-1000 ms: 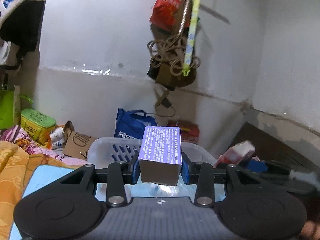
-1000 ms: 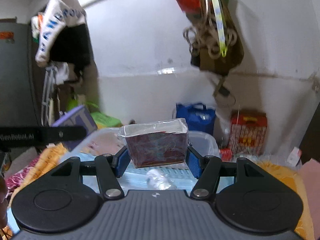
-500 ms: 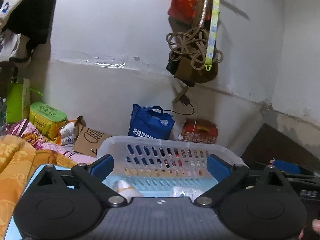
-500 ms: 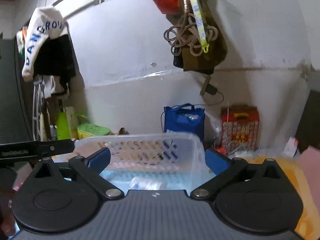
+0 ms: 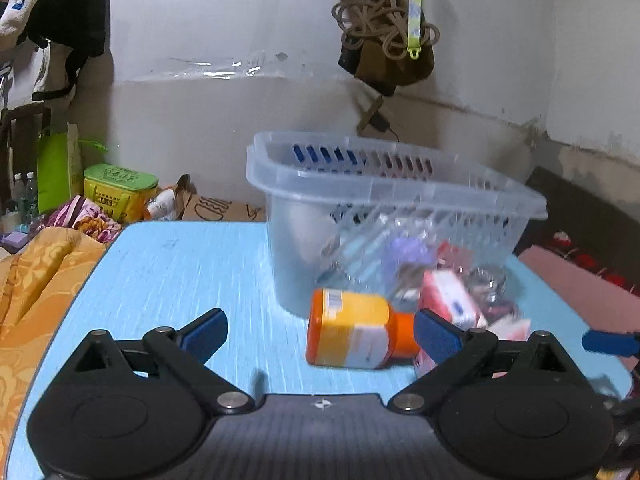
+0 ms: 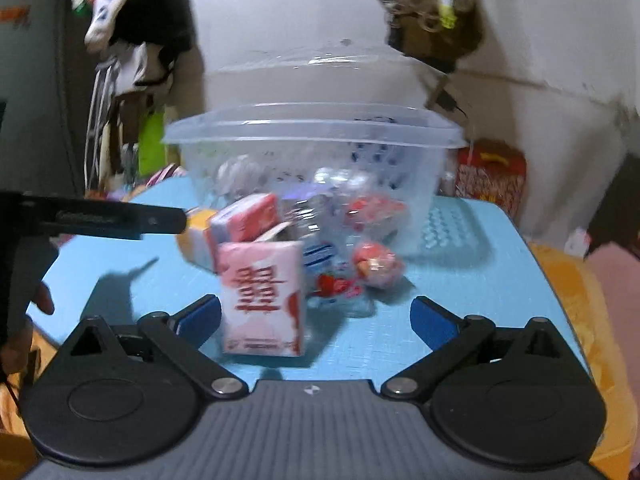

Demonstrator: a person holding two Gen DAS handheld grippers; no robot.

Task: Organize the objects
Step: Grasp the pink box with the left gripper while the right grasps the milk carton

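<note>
A clear plastic basket [image 5: 384, 184] stands on the light blue table [image 5: 180, 272], with several items seen through its wall. It also shows in the right wrist view [image 6: 312, 132]. My left gripper [image 5: 320, 336] is open and empty; an orange bottle [image 5: 352, 334] lies on its side between its fingers, near the right one. My right gripper [image 6: 316, 320] is open and empty; a pink and white carton [image 6: 262, 300] stands between its fingers, close to the left one. More small packets [image 6: 376, 260] lie in front of the basket.
Orange bedding [image 5: 36, 280] lies left of the table. A green tin [image 5: 120, 192] and a cardboard box [image 5: 216, 206] sit by the back wall. A red box [image 6: 492, 180] stands right of the basket. The left gripper's arm [image 6: 100, 220] reaches in at the left.
Both grippers held boxes over the basket, then opened and let them go. Both have since drawn back and lowered toward the items on the table.
</note>
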